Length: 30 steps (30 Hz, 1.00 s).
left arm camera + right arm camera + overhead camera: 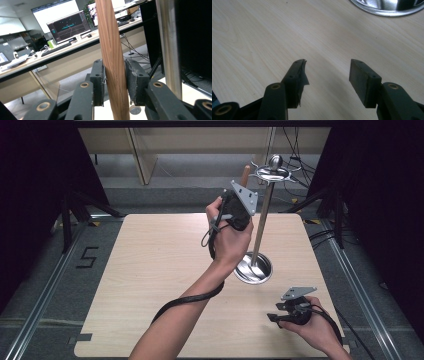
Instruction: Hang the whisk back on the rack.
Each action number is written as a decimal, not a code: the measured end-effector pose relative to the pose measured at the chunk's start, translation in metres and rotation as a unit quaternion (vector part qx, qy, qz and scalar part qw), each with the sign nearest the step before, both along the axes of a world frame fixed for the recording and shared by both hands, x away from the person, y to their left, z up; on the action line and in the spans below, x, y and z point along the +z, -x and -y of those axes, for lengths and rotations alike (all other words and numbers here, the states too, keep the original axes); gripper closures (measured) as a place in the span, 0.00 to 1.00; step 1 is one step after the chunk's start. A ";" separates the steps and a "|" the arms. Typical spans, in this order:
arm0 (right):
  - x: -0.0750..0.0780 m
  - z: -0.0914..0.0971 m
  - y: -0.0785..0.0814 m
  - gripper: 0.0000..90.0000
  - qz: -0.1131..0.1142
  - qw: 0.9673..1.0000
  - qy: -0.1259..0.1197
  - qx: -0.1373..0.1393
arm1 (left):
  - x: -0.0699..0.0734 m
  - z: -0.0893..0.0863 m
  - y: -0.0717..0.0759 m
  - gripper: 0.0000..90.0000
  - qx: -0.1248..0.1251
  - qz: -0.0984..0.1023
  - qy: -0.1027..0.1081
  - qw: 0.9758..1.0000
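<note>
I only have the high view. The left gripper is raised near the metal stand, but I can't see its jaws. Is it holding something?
Observer: Yes. The left gripper is shut on a wooden stick, which runs upright between its pads.
Operator: How near is the stand's pole to the stick?
Observer: The metal pole stands just to the right of the stick in the left gripper view, with a gap between them.
Operator: And the right gripper?
Observer: The right gripper is open and empty, over bare table, and the stand's shiny base lies ahead of it.
</note>
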State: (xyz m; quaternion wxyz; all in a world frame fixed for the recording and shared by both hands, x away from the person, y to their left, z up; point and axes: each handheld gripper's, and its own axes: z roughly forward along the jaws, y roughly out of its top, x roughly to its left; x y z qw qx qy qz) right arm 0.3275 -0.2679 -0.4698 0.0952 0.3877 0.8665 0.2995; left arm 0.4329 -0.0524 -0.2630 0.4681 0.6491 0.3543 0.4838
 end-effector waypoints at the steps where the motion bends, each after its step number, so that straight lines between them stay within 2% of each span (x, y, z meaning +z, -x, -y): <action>1: 0.001 0.000 0.000 0.53 -0.004 1.000 0.003 0.001 | 0.000 0.001 0.000 0.75 -0.001 0.003 -0.003 1.000; 2: -0.002 -0.001 0.001 0.53 0.005 1.000 -0.008 -0.007 | -0.001 0.001 0.001 0.75 -0.001 0.004 -0.007 1.000; 3: -0.002 -0.001 0.000 0.53 0.008 1.000 -0.008 -0.004 | -0.001 0.002 0.001 0.74 -0.001 0.007 -0.010 1.000; 4: 0.000 0.000 0.000 0.53 0.001 1.000 0.000 0.001 | -0.001 0.003 0.001 0.74 -0.002 0.008 -0.009 1.000; 8: -0.001 0.000 0.000 0.53 0.005 1.000 -0.003 -0.001 | -0.001 0.004 0.003 0.73 0.000 0.016 -0.026 1.000; 12: 0.001 0.000 0.000 0.53 -0.005 1.000 0.003 0.001 | -0.002 0.006 0.005 0.72 0.000 0.024 -0.040 0.999; 18: 0.000 0.000 0.000 0.53 0.001 1.000 0.001 0.001 | -0.004 0.009 0.005 0.70 -0.004 0.030 -0.053 0.998; 21: 0.001 0.000 0.000 0.53 -0.006 1.000 0.004 0.002 | -0.003 0.009 0.005 0.69 -0.009 0.030 -0.057 0.998; 22: 0.000 0.000 0.000 0.52 -0.001 1.000 0.002 0.002 | -0.002 0.009 0.005 0.69 -0.010 0.031 -0.059 0.998; 26: -0.001 0.000 0.000 0.52 0.004 1.000 0.000 0.000 | 0.000 0.009 0.007 0.66 -0.029 0.036 -0.058 0.997; 29: -0.001 0.000 0.000 0.52 0.003 1.000 0.001 0.001 | 0.002 0.007 0.011 0.61 -0.063 0.039 -0.056 0.996; 30: 0.001 0.000 0.000 0.52 -0.005 1.000 0.005 0.003 | 0.002 0.005 0.013 0.60 -0.074 0.042 -0.055 0.995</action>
